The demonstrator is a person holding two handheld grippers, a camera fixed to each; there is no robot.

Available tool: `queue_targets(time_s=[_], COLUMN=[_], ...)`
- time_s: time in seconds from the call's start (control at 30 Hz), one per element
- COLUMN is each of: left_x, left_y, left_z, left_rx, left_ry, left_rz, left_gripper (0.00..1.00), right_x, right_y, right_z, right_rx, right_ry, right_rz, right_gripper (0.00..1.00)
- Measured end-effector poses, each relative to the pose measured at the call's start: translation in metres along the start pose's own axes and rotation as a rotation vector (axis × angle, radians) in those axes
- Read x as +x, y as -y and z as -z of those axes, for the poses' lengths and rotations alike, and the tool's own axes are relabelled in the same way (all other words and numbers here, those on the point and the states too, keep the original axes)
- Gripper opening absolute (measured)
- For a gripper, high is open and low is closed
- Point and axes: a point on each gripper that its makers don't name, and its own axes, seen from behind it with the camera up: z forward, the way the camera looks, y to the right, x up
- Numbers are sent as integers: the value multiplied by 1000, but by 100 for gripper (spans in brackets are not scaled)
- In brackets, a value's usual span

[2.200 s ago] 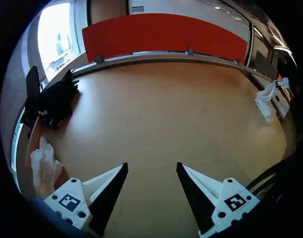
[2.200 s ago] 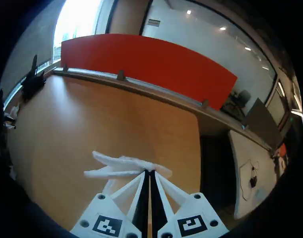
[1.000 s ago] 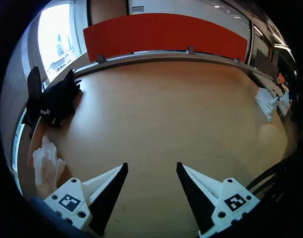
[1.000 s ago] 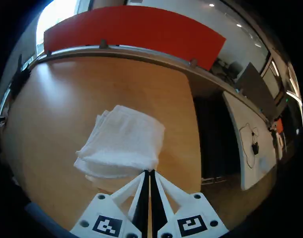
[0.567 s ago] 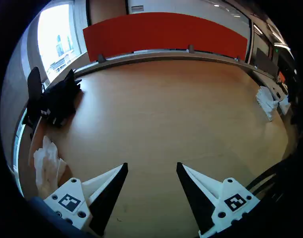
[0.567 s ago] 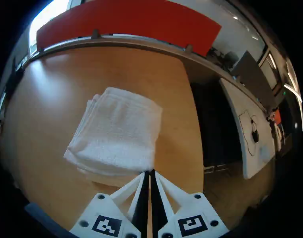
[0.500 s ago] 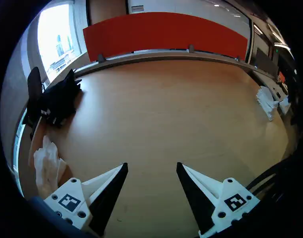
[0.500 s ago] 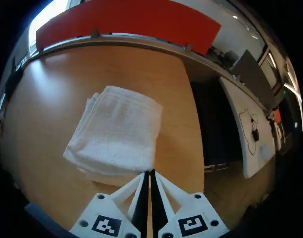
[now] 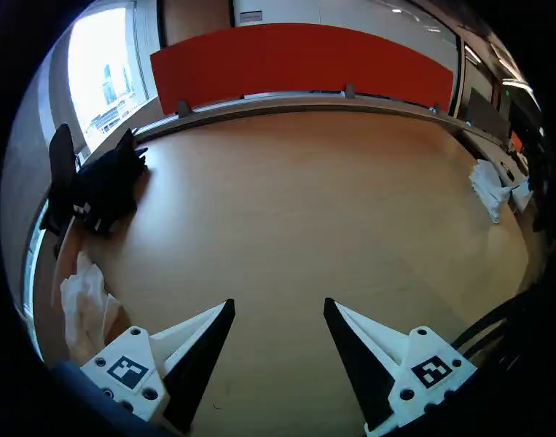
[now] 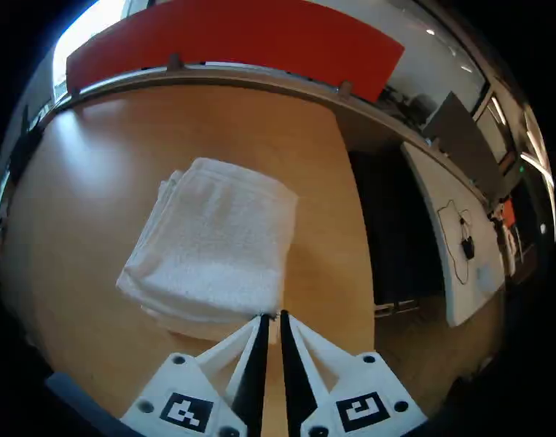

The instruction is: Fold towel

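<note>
**Left gripper view.** The left gripper point(image 9: 278, 301) hovers level over a bare stretch of the light wooden worktop point(image 9: 292, 204), its two black-edged white fingers spread wide apart. The folded white terry towel point(image 9: 489, 188) lies small at the far right edge of the worktop. A black bag point(image 9: 103, 189) rests at the left edge, and a crumpled white cloth point(image 9: 81, 302) lies nearer. A red partition panel point(image 9: 299, 62) runs along the far side.

**Right gripper view.** The towel point(image 10: 212, 247) lies flat on the worktop point(image 10: 95, 182), folded into a thick rectangle with stacked layers showing along its left and near edges. The right gripper point(image 10: 272, 315) tilts downward. Its fingers are parted by a narrow gap, and their tips sit at the towel's near right corner.
</note>
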Motion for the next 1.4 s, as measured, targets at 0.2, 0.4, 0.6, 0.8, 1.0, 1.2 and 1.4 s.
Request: queue_targets(time_s=[0.2,0.4,0.6,0.8,1.0,1.2,1.4], left_x=[0,1,1,1,1,1,2], left_y=[-1,-2,-2,-1,0,-1,-1], left_z=[-1,-2,-2,-2,-2,-1,0], left_rx=[-2,-6,-7,-7,-9,-10,-10], left_ry=[0,-2,-3,-3,-5,-6,-9], left_rz=[-1,-1,-2,-1,-3,-1,0], left_gripper=[91,91,91,90,91,91,91], right_x=[-6,-9,-12,-17,-21,-15,-11], right_y=[-3,-2,-4,-11,-19,-17,-13], right_z=[3,5,7,10,12,14,15], right_rx=[-14,-21,-30,-59,-80,-74,-62], right_ry=[6,7,12,24,33,17,6], right_rz=[12,24,31,30,16,14,20], right_gripper=[54,81,87,87,87,87,87])
